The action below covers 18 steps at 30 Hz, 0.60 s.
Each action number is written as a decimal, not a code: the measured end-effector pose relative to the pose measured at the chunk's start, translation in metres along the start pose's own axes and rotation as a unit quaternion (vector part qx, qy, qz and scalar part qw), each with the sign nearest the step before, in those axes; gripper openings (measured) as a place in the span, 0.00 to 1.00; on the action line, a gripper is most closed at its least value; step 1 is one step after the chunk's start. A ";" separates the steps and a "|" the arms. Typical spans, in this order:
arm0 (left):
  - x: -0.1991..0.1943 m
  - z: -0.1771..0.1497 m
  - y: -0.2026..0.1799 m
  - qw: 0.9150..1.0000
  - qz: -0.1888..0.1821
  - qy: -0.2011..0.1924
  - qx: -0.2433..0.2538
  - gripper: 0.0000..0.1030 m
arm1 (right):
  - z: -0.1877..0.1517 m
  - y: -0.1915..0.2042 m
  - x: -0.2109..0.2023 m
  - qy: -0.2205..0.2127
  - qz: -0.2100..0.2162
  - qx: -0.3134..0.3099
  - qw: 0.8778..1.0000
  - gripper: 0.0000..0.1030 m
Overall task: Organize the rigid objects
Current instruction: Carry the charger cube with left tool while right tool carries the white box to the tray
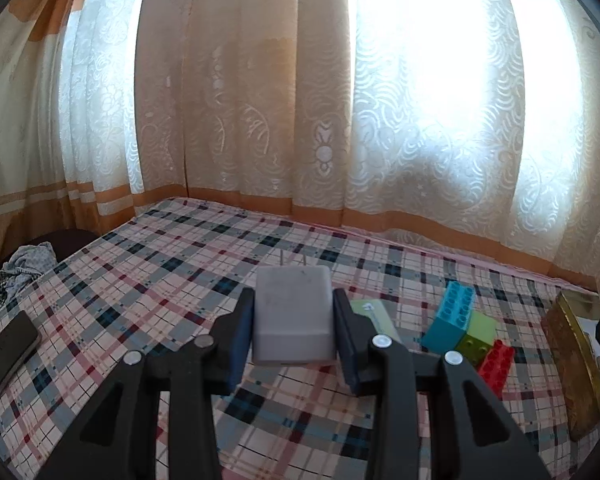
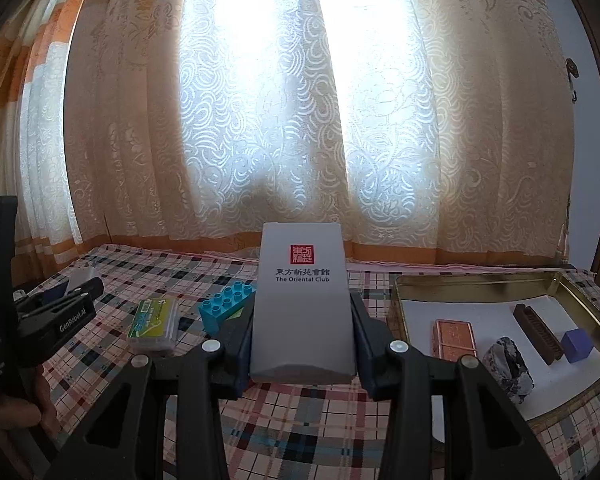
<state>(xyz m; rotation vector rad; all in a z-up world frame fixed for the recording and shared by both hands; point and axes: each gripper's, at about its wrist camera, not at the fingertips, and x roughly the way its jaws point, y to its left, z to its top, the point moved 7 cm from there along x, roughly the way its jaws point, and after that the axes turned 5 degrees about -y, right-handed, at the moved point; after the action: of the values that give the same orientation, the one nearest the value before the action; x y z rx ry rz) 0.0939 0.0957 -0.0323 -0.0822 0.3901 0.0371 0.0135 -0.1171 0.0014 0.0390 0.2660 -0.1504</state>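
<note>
With the left gripper (image 1: 293, 322) clamping the charger (image 1: 293, 316) and the right gripper (image 2: 302, 334) clamping the box (image 2: 303, 304), each should lower flat into a bare part of the tray (image 2: 476, 284), clear of its contents.

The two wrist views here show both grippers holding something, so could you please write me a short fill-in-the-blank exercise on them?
1. The left gripper is shut on a white ____ with two metal prongs.
2. The grey box in the right gripper reads "The Oriental ____".
3. The gold tray lies to the ____ of the grey box.
4. The topmost toy brick in the stack is ____.

Missing words: charger; Club; right; blue
</note>
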 end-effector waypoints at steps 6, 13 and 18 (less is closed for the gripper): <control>-0.009 -0.003 -0.017 1.000 -0.008 -0.004 0.011 0.36 | 0.001 -0.009 -0.005 -0.004 -0.003 0.001 1.000 0.43; -0.018 -0.010 -0.036 1.000 -0.021 0.002 0.011 0.36 | 0.001 -0.021 -0.010 -0.008 -0.010 0.004 1.000 0.43; -0.026 -0.013 -0.055 0.999 -0.030 -0.003 0.024 0.36 | 0.001 -0.031 -0.014 -0.009 -0.014 0.008 1.000 0.43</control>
<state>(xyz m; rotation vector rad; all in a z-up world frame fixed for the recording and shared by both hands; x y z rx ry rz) 0.0676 0.0396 -0.0301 -0.0473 0.3812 -0.0319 -0.0047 -0.1460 0.0058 0.0501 0.2469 -0.1810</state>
